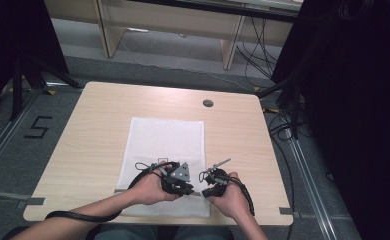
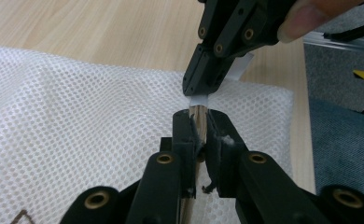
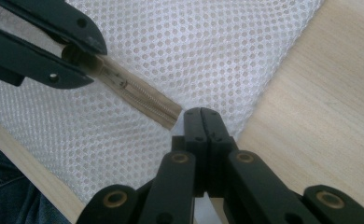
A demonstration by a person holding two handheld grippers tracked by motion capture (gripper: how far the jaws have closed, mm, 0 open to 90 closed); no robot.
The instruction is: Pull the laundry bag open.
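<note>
Mesh bag [image 1: 165, 150] lies flat on the table [image 1: 98, 130], near the front edge. Left gripper [image 2: 199, 122] is clamped on its zipper strip [image 3: 140, 95]; right gripper [image 3: 202, 113] is pinched shut on the zipper's white end tab [image 2: 199, 100], just beside.

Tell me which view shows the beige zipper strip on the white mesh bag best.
The right gripper view: the beige zipper strip lies side-on over the white mesh bag, teeth visible, one end in the left gripper. The left gripper view sees it edge-on between the jaws. In the high view, hands hide it.
</note>
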